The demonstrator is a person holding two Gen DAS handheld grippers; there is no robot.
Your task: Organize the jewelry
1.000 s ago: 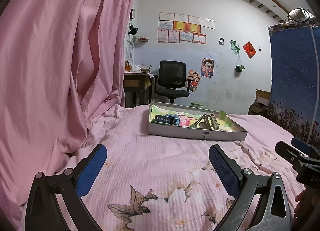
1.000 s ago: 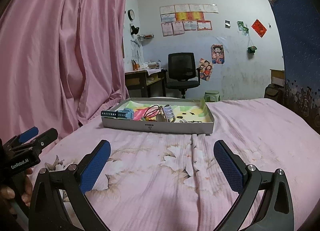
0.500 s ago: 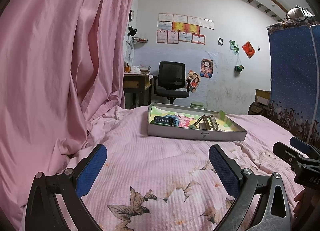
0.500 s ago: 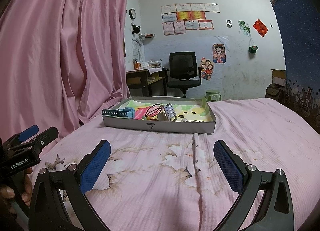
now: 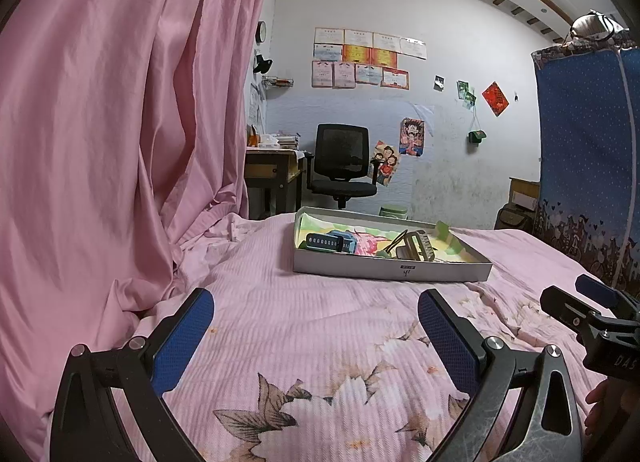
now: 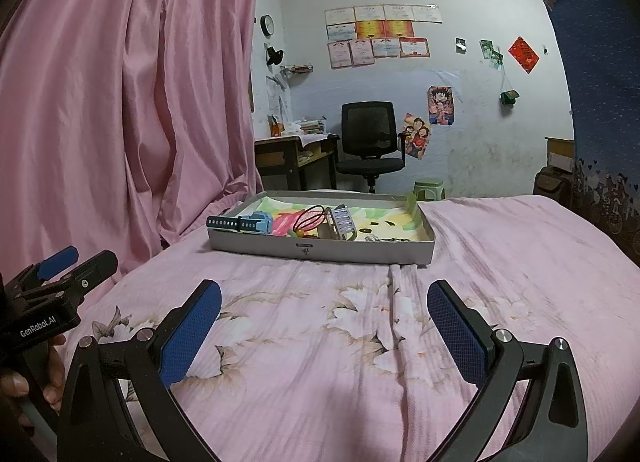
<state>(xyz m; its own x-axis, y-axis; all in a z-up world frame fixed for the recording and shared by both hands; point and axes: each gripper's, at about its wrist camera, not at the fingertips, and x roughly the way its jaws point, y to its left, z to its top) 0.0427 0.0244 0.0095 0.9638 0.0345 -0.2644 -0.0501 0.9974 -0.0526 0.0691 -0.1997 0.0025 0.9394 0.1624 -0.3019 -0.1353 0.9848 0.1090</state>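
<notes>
Your left gripper (image 5: 316, 326) hovers low over the pink floral bedspread (image 5: 320, 342) with its blue-padded fingers (image 5: 182, 338) spread wide apart and nothing between them. Your right gripper (image 6: 324, 322) is in the same condition: fingers (image 6: 456, 330) wide apart, holding nothing, just above the bedspread. Each gripper appears in the other's camera: the right unit sits at 3 o'clock in the left wrist view, and the left unit sits at 9 o'clock in the right wrist view, with a hand (image 6: 36, 378) wrapped around its handle.

The task items lie in a shallow grey tray (image 6: 320, 252) resting flat on the bed, ahead of both grippers and well apart from them. In the left wrist view the tray sits toward 1 o'clock; in the right wrist view it lies at 12 o'clock.

Tray contents, as seen from the right wrist:
- A blue watch (image 6: 244, 221) at the left end, its strap projecting over the tray's left rim.
- A loop of red and black cord (image 6: 310, 217) near the centre.
- A silver ribbed clip (image 6: 340, 223) just right of the cord, standing tilted.
- Small dark pieces (image 6: 378, 225) on the colourful liner toward the right; too small to identify.

A pink curtain (image 6: 120, 101) hangs at 9 to 10 o'clock. A black office chair (image 6: 370, 141) stands beyond the bed at 12 o'clock.
</notes>
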